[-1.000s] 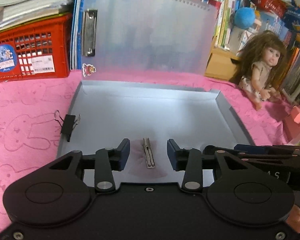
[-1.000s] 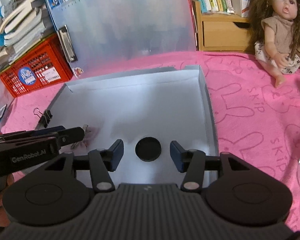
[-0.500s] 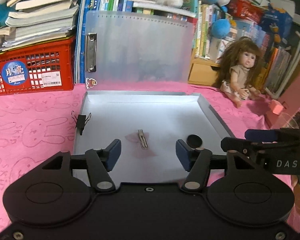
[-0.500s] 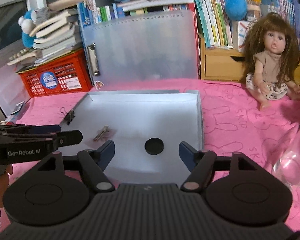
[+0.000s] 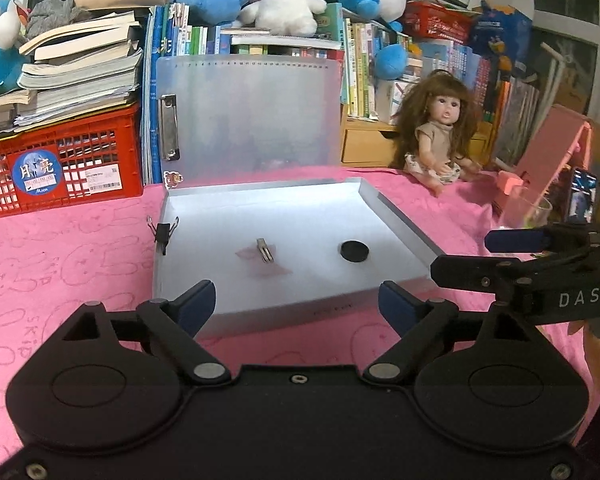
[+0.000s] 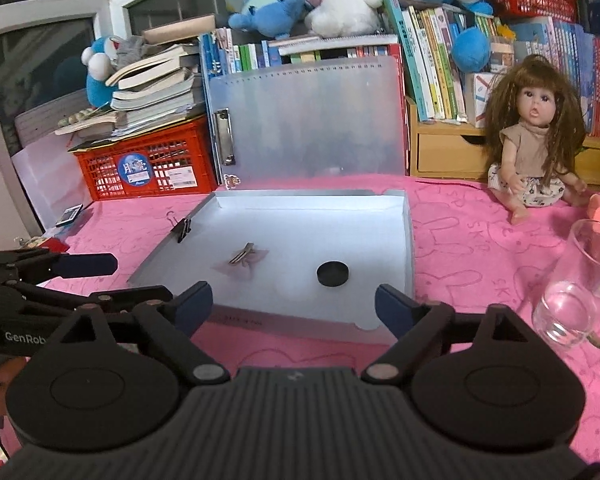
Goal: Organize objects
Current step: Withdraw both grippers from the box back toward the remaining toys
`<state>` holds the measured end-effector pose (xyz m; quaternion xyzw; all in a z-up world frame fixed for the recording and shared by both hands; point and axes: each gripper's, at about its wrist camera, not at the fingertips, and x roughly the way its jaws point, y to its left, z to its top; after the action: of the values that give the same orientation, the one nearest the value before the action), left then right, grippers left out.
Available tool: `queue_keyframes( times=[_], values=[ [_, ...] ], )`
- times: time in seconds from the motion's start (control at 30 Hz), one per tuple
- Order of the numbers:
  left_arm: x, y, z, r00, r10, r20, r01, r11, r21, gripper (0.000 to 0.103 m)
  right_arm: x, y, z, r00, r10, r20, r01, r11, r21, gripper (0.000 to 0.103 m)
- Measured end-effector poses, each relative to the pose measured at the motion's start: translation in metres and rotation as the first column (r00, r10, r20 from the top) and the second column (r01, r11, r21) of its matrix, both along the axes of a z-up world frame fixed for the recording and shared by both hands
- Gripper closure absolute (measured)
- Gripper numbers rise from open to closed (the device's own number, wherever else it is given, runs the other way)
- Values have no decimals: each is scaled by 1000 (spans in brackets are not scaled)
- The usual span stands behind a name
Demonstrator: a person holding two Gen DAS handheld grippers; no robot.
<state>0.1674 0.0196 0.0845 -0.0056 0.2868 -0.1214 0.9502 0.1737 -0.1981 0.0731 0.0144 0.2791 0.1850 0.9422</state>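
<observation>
Left gripper [image 5: 294, 306]: spread wide, its jaws just opened further; nothing is held between them, and it is poised short of the case's near edge.
Right gripper [image 6: 294, 306]: likewise spread wide, jaws just opened further, nothing gripped; it is seen at 3 o'clock in the left wrist view.
Open case [image 5: 396, 216]: a flat grey tray laid on the pink cloth [image 5: 80, 256], with its translucent lid [image 5: 248, 120] stood upright at 12 o'clock.
Hair clip [image 5: 265, 249]: a metal clip on a pale pink bow, laid inside the tray near its middle.
Black disc [image 5: 355, 251]: laid flat inside the tray, at 3 o'clock of the hair clip and apart from it.
Binder clip [image 5: 163, 232]: black, clamped on the tray's wall at 9 o'clock.
Doll [image 6: 536, 148]: seated on the cloth at 2 o'clock of the tray.
Glass [image 6: 572, 280]: clear, placed on the cloth at 3 o'clock of the tray, well apart from it.
Red crate [image 5: 56, 168]: placed at 10 o'clock, with books stacked on it.
</observation>
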Motion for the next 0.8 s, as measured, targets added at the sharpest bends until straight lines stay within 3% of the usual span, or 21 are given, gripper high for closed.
queue_keyframes(
  times=[0.27, 0.8],
  values=[
    [-28, 7, -3, 1000, -4, 22, 4, 1000, 9, 12, -28, -8, -2, 999, -10, 51, 11, 1000, -21, 0],
    [-68, 30, -21, 999, 49, 18, -48, 999, -21, 10, -66, -23, -21, 995, -69, 72, 72, 997, -34, 0]
  ],
)
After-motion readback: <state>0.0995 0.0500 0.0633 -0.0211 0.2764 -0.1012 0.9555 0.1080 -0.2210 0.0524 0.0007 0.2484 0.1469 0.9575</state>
